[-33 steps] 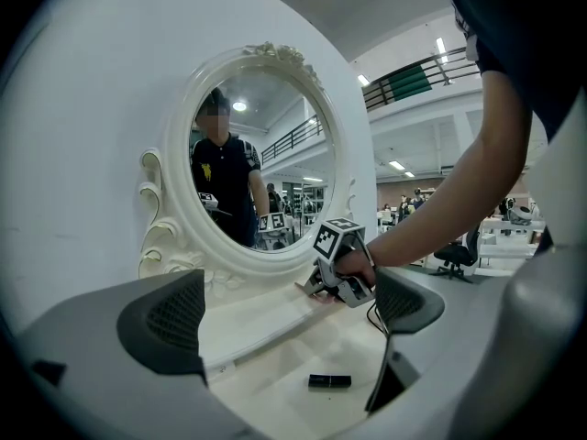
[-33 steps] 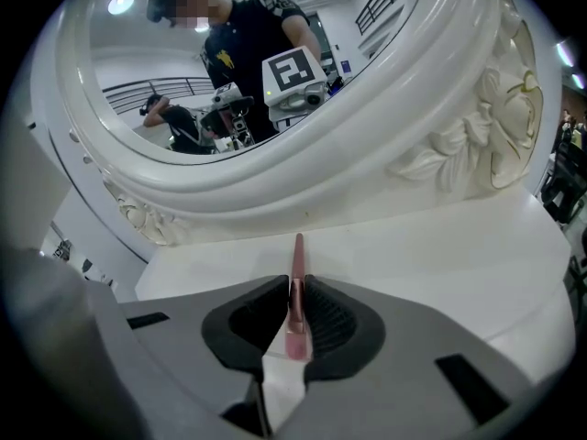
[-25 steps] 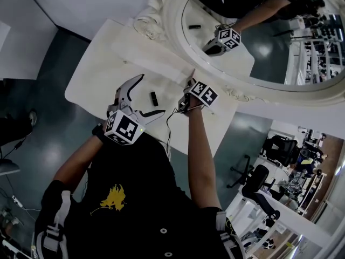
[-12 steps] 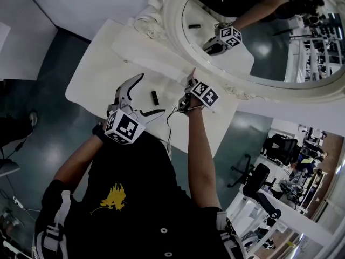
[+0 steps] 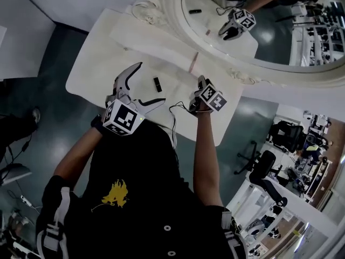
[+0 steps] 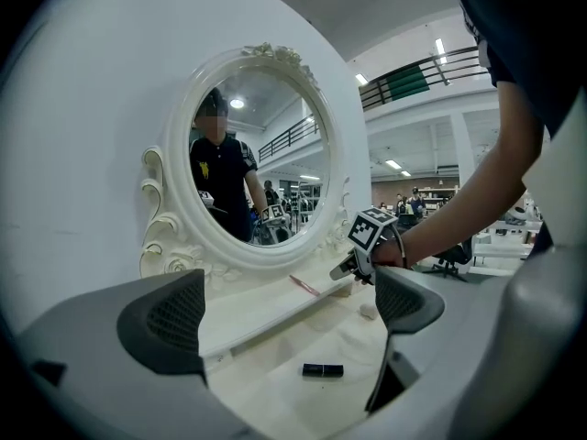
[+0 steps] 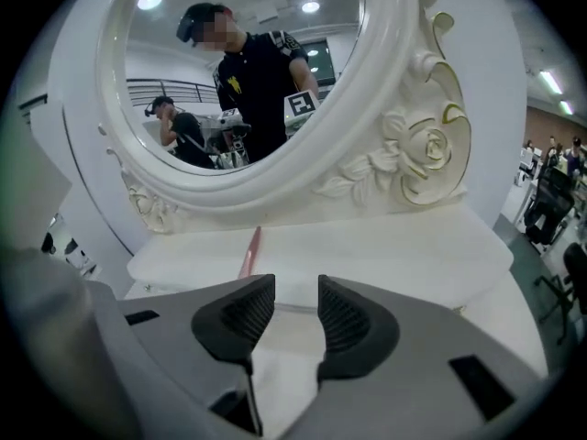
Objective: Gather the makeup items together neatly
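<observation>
A pink pencil (image 5: 194, 62) lies on the raised shelf (image 5: 156, 50) under the mirror, seen too in the right gripper view as the pencil (image 7: 249, 250). A black lipstick (image 5: 157, 83) lies on the white dressing table (image 5: 94, 69). My left gripper (image 5: 149, 83) stands open with the lipstick (image 6: 323, 369) between and ahead of its jaws, untouched. My right gripper (image 5: 201, 83) hangs back from the shelf. Its jaws have just been opening, and the narrow gap of the right gripper (image 7: 295, 293) holds nothing.
A large oval mirror (image 5: 269, 26) in an ornate white frame stands behind the shelf. A small white lump (image 6: 367, 312) lies on the table near my right gripper (image 6: 353, 262). A thin black cable (image 5: 173, 117) runs over the table's near edge.
My right gripper has pulled back from the pink pencil toward the table's near edge, and the pencil stays on the shelf. The left gripper has kept its place.
</observation>
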